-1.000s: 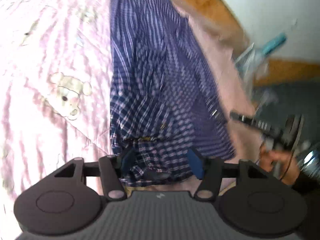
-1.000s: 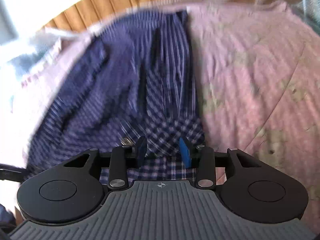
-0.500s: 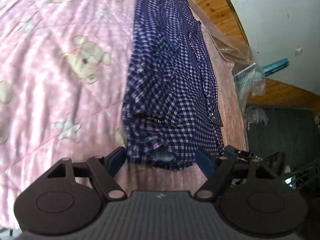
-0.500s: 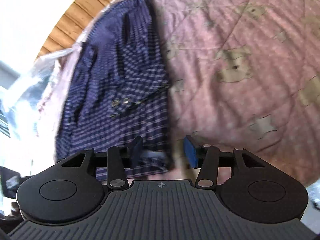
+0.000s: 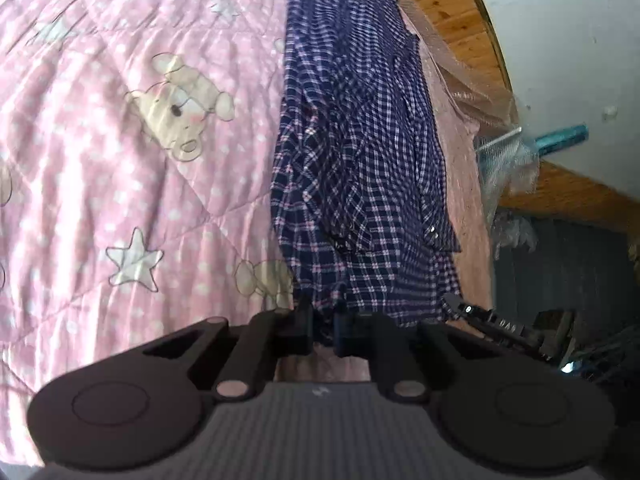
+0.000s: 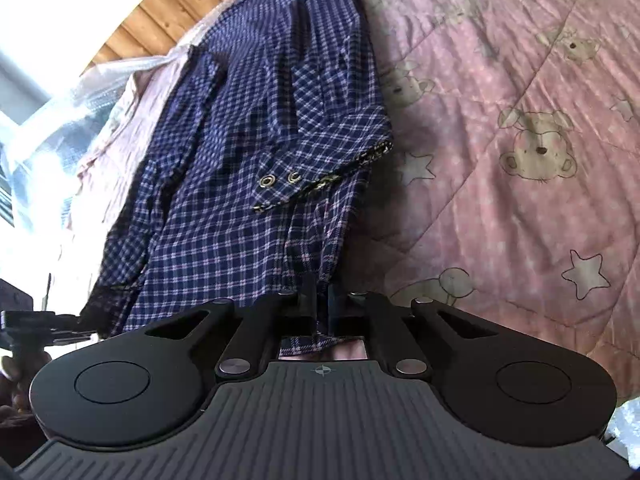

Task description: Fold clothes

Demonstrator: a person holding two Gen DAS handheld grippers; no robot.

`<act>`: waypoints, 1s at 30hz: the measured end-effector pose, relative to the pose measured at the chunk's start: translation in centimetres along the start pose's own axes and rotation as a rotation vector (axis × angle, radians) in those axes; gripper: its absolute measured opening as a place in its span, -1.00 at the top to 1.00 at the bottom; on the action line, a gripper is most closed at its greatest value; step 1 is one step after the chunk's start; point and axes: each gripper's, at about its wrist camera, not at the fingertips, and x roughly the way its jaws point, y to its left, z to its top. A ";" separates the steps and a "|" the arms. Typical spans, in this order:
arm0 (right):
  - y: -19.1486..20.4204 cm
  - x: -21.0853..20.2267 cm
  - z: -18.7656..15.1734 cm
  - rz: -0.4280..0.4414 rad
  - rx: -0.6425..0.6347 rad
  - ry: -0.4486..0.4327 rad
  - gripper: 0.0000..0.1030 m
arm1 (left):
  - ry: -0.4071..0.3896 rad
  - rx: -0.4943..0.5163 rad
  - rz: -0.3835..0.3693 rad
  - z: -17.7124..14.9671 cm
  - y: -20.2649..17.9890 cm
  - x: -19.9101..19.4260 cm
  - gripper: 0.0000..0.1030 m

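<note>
On quilt [image 5: 120, 200], claws pinch shirt [image 5: 360, 160] hem.

Left gripper [image 5: 323, 330] and right gripper [image 6: 322, 304] point downward; both jaws have just closed, pinching fabric.

The shirt [image 6: 256, 168] is thin woven cloth, navy checked with pale lines, soft and creased, with two shiny metal eyelets [image 6: 280, 179] on its cuff. It lies on a bed quilt [image 5: 120, 160], matt pink stitched cloth printed with bears and stars and puckered along its seams. Toward twelve o'clock in the right wrist view are varnished wood boards [image 6: 168, 8] and crinkled, glossy clear plastic film [image 6: 80, 96]; the right gripper [image 6: 320, 300] and left gripper [image 5: 322, 322] are matt black plastic with ribbed grey bodies.
</note>
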 end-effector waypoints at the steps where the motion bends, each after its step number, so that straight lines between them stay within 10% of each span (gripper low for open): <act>1: 0.1 -0.2 0.3 0.003 -0.013 0.006 0.98 | -0.001 -0.009 -0.019 0.3 -0.3 -0.2 0.85; 11: 1.7 -1.1 17.3 0.191 0.011 -0.093 0.99 | -0.266 -0.105 -0.270 16.7 -8.2 -1.4 0.86; 17: 0.0 9.6 30.3 0.209 0.208 -0.165 0.97 | -0.323 -0.263 -0.053 28.3 -6.8 7.3 0.54; 23: -2.2 16.8 31.9 0.133 0.262 -0.123 0.75 | -0.363 -0.287 0.057 27.3 -3.4 5.5 -0.22; 26: -2.6 14.9 29.5 0.137 0.207 -0.182 0.19 | -0.335 -0.226 0.162 23.9 -3.2 3.8 -0.28; 30: -3.9 11.2 25.0 0.083 0.155 -0.227 0.13 | -0.274 -0.172 0.261 19.2 -2.9 2.8 -0.35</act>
